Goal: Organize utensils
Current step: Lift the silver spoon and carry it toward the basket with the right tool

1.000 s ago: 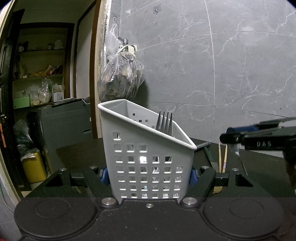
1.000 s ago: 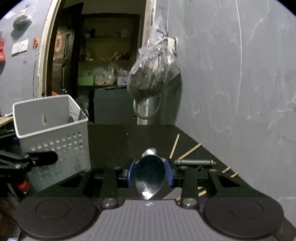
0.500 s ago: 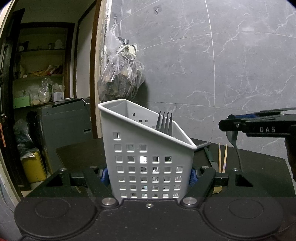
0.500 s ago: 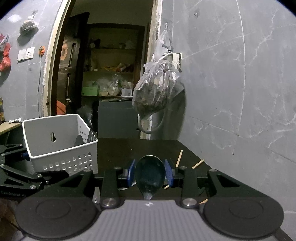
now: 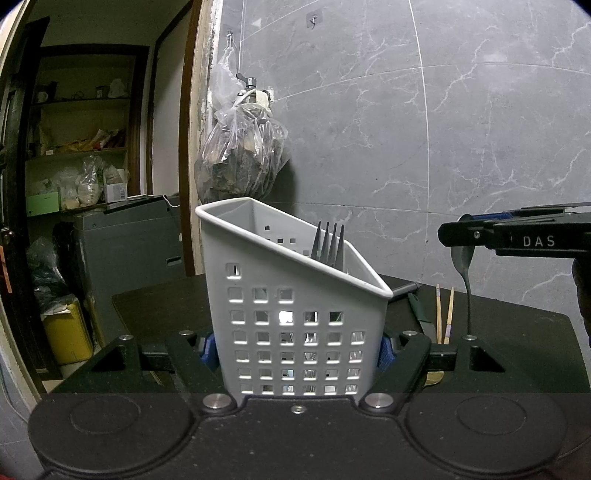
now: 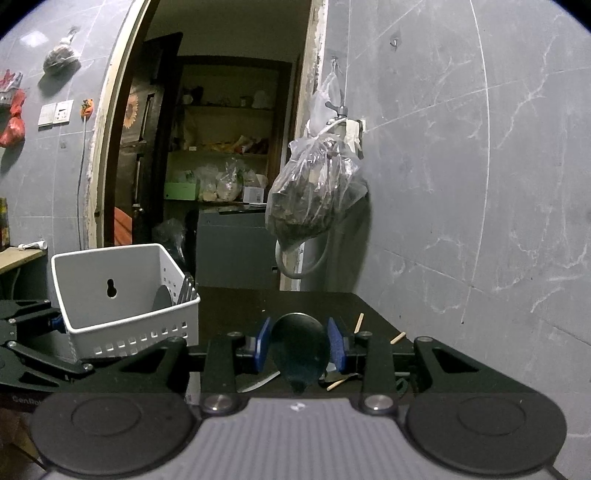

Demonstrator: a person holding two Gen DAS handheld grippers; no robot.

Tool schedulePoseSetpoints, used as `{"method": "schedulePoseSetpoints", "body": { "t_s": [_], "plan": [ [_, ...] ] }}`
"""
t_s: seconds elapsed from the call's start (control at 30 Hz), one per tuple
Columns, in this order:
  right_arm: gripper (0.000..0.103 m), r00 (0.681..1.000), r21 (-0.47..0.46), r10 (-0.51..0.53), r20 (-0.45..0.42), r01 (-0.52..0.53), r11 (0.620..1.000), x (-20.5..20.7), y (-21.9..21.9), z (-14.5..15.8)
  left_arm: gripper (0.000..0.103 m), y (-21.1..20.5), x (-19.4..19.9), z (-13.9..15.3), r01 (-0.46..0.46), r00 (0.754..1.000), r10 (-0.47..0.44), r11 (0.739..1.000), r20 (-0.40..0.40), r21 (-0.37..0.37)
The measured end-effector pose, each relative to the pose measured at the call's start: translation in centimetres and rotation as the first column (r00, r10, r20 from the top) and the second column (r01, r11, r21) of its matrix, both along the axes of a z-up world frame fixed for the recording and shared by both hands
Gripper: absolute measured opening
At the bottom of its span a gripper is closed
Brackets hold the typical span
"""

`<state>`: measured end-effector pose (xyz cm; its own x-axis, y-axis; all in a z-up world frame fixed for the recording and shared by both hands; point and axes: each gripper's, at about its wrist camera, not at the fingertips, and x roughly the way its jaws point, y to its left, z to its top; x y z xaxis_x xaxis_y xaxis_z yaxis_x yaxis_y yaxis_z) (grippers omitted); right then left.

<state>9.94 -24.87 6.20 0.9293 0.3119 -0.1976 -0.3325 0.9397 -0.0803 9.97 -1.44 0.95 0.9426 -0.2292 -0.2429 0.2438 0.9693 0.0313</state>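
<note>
– What did the left claw [image 5: 295, 349] have hold of?

– The white perforated utensil caddy [image 5: 291, 314]. Its blue pads [image 5: 384, 350] pressed against both side walls, and the caddy stood upright on the black tabletop [image 5: 517, 332]. A fork [image 5: 328, 245] stood in it, tines up, above the slanted rim.

– And the right one?

– The right claw [image 6: 300, 349] was closed on a metal spoon [image 6: 300, 350], gripping the bowl between its blue pads. From the left camera the spoon [image 5: 463, 269] hung handle-down off to the caddy's right, raised above the tabletop.

– What lay on the tabletop?

– A pair of wooden chopsticks [image 5: 443, 310] and a dark-handled knife [image 5: 417, 314], behind the caddy near the marbled grey wall [image 5: 443, 129]. A plastic bag [image 5: 240, 158] hung from a wall hook [image 5: 314, 18] beside the doorway.
</note>
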Motion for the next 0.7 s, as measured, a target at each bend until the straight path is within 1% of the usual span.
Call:
{"method": "schedulePoseSetpoints", "body": {
  "t_s": [0.7],
  "plan": [
    [0.037,1.000,0.009,-0.002,0.012,0.002,1.000,-0.11,-0.09,0.13,0.076,-0.02,-0.02,0.01,0.000,1.000,0.000,1.000,0.000,0.000]
  ]
}}
